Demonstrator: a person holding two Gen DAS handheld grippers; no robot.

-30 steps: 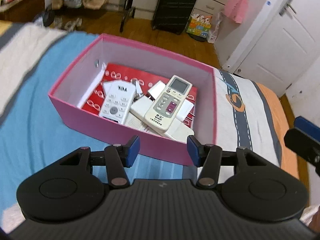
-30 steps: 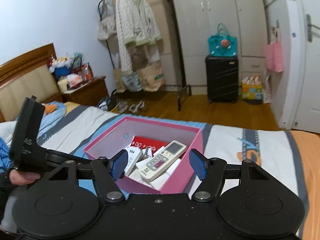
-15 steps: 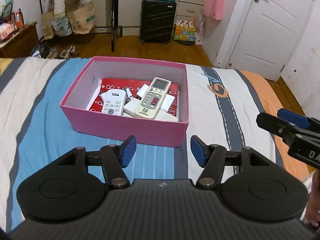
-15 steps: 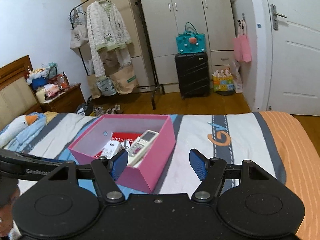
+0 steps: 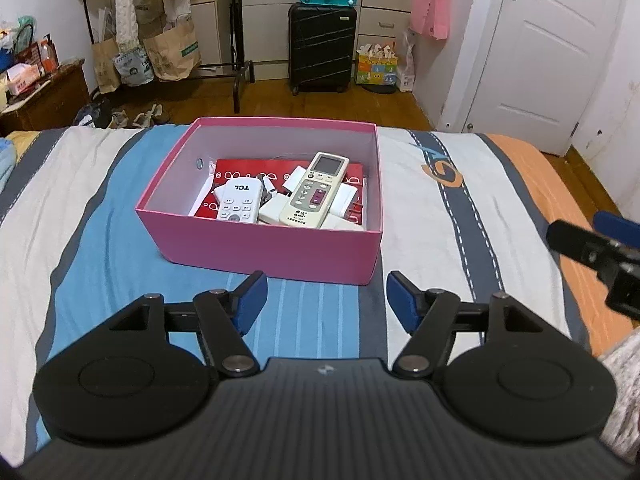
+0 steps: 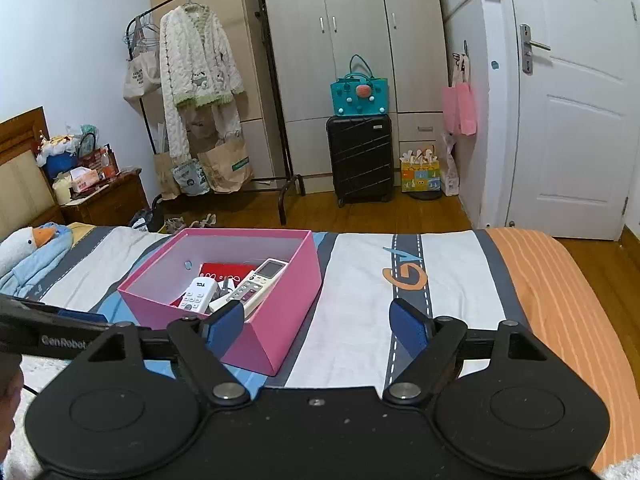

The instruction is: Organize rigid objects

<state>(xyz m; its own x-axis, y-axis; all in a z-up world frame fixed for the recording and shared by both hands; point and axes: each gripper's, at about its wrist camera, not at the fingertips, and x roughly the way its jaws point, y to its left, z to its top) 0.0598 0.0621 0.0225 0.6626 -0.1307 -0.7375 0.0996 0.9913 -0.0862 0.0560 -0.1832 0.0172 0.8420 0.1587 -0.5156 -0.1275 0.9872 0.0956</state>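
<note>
Both the left gripper (image 5: 323,300) and right gripper (image 6: 318,328) hung spread and empty-jawed before the pink box (image 5: 264,246) of remotes (image 5: 316,190).

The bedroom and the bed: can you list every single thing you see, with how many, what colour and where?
box: one, pink, on the bed
TCL remote: one, white, in the box, left
air-conditioner remote: one, cream, in the box, right
red packet: one, red, under the remotes
bed cover: one, striped blue, white, grey, orange
suitcase: one, black, by the wardrobe
teal bag: one, on the suitcase
cardigan: one, cream, on the rack
door: one, white, right
left tool: one, black, blue pads, open
right tool: one, same colours, open
</note>
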